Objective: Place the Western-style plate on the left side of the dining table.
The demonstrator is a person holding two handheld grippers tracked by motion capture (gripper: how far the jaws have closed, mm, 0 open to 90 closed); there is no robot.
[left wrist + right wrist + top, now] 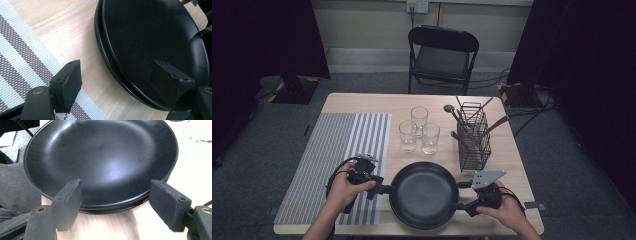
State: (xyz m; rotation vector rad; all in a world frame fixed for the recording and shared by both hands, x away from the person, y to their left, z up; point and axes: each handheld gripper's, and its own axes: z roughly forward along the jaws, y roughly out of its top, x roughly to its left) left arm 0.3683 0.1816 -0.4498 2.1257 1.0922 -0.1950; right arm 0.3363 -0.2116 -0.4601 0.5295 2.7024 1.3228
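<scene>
Apparently a stack of black plates (423, 194), at the table's (512, 160) near edge. Left gripper (382, 189) and right gripper (463, 196) flank opposite rims, jaws wide, gripping nothing. Step: approach. Next: slide each jaw pair across its rim, then close together. Glasses (418, 131) near.

Light wood tabletop (507, 150): striped mat (337, 150) left, three glasses (418, 131) centre, wire utensil rack (474, 137) right, stacked black plates (424, 192) near front edge.
</scene>
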